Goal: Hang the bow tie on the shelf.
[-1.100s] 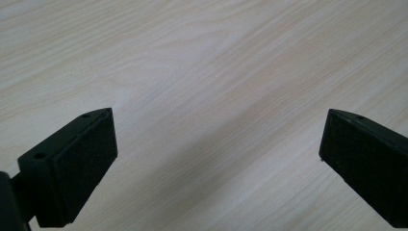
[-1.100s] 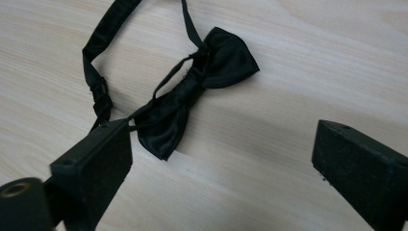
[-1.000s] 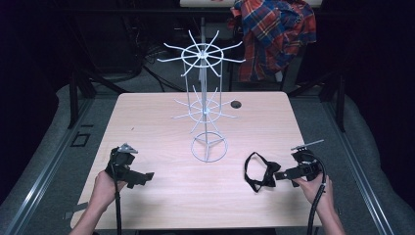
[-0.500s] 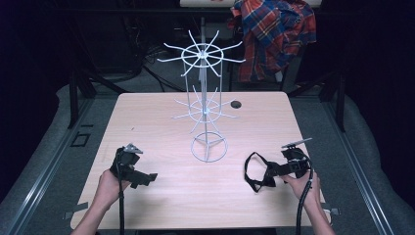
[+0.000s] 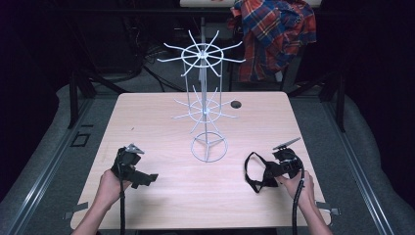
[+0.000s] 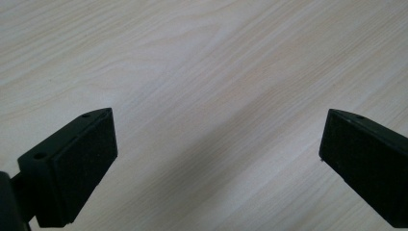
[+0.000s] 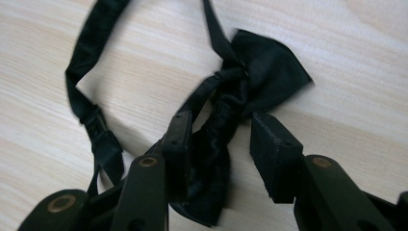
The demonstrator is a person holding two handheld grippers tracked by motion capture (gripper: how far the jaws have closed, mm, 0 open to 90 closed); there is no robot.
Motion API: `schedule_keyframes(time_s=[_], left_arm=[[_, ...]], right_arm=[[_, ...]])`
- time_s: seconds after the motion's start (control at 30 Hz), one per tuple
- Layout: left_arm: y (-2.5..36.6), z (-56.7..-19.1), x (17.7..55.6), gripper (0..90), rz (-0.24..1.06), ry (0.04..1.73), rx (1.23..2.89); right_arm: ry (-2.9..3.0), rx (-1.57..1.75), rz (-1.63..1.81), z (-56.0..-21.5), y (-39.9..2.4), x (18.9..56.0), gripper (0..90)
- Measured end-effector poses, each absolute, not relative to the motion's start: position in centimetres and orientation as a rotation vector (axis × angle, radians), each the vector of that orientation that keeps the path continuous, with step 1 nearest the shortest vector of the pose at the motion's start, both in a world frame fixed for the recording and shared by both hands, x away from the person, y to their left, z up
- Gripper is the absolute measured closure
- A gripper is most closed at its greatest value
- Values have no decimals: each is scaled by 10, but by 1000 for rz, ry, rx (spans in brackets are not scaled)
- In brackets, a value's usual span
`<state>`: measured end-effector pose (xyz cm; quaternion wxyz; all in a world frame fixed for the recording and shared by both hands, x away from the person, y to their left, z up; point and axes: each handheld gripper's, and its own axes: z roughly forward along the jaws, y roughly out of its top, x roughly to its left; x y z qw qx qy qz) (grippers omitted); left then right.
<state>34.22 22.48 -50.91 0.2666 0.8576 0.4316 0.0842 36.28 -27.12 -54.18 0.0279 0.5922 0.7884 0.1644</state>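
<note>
Closing right gripper [image 7: 216,144] jaws on black satin bow tie [image 7: 231,103]; best squeezing centre knot firmly; left gripper [image 6: 216,159] wide open, empty

A wire rack [image 5: 204,105] stands on the table [image 5: 147,122] midway between its left and right edges, its ring base toward the near edge. A bow tie [image 5: 258,171] lies near the near right corner, and a small round object [image 5: 236,104] lies behind the rack toward the far edge.
</note>
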Motion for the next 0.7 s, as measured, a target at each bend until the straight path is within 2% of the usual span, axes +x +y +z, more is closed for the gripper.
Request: schedule_keyframes(time_s=[0.1, 0.33, 0.7], left_arm=[[224, -509, 342, 0, 229, 1169, 2320], [225, -509, 341, 0, 234, 1167, 2323], [226, -509, 342, 0, 234, 1167, 2324]], right_arm=[[2442, 1767, 427, -545, -265, 361, 602], [2426, 1716, 428, -546, -256, 358, 736], [2416, 1655, 488, -530, -260, 355, 752]])
